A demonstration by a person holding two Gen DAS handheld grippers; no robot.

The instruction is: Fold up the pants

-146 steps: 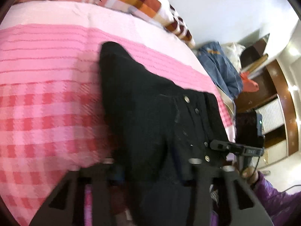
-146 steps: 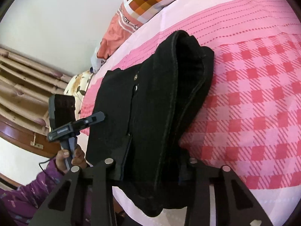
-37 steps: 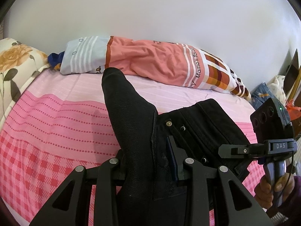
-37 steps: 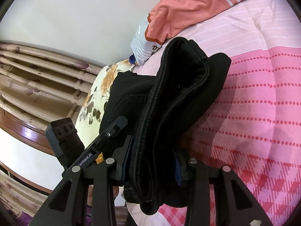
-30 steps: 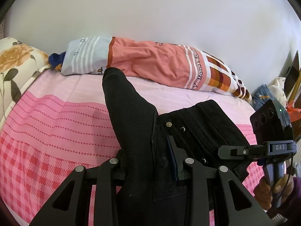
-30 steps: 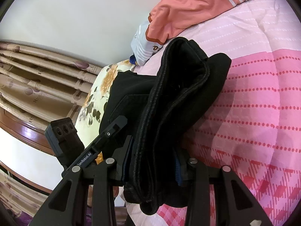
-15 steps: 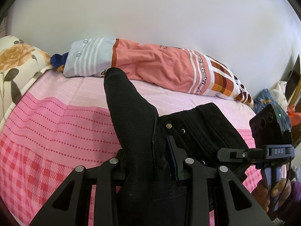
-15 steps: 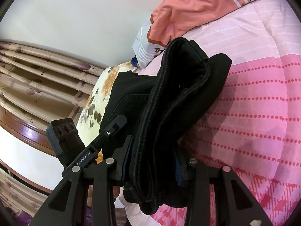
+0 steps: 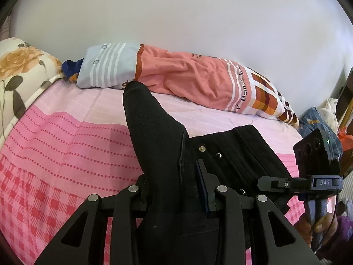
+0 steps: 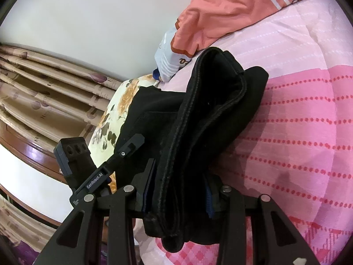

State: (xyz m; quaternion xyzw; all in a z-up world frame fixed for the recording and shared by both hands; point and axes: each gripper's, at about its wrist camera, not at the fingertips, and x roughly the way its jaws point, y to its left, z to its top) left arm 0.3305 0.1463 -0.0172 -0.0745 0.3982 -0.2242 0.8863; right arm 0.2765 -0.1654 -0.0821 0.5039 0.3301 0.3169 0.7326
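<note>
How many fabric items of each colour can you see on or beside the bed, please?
Black pants: 1
Orange striped pillow: 1
Floral cushion: 1
Pink bedspread: 1
Blue denim garment: 1
Total: 5

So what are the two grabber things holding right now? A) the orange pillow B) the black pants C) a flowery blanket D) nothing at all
B: the black pants are bunched between the fingers of both the left gripper and the right gripper, held up over the pink bedsheet, while the orange pillow lies untouched by the wall.
</note>
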